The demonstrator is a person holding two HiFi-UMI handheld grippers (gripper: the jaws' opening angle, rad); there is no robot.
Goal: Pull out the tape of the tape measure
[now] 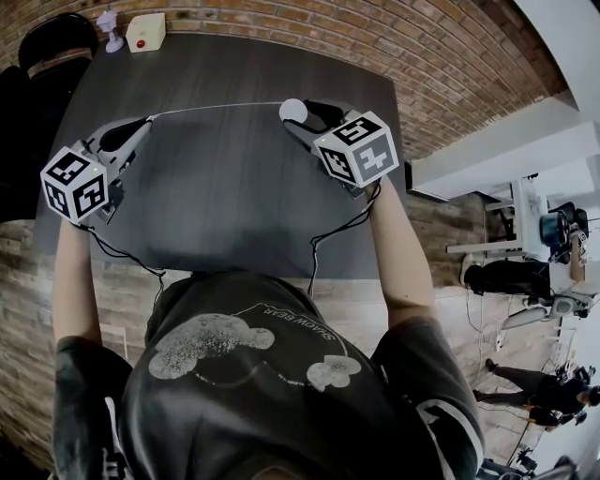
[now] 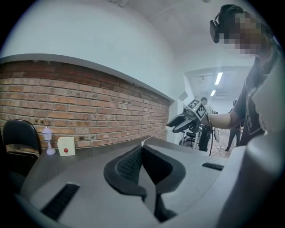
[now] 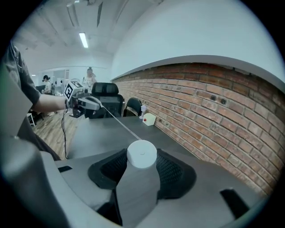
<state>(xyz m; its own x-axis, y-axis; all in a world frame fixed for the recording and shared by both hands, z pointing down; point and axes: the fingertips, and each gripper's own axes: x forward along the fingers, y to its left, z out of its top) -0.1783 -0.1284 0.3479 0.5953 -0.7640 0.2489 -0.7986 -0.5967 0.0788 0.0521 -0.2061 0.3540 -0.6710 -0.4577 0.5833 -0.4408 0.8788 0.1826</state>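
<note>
A round white tape measure (image 1: 292,110) sits between the jaws of my right gripper (image 1: 305,115), which is shut on it above the dark table (image 1: 225,197). A thin tape (image 1: 216,108) runs from it in a straight line leftward to my left gripper (image 1: 143,124), whose jaws are shut on the tape's end. The right gripper view shows the white case (image 3: 141,153) gripped between the black pads (image 3: 171,171), and the tape (image 3: 118,122) stretching away to the left gripper (image 3: 87,102). In the left gripper view the jaws meet, with the tape's tip (image 2: 143,143) showing between them.
At the table's far left corner stand a white box with a red button (image 1: 145,31) and a small white stand (image 1: 110,28). A black chair (image 1: 56,42) is beside them. A brick wall (image 1: 450,66) runs along the far side. People stand far off at the right.
</note>
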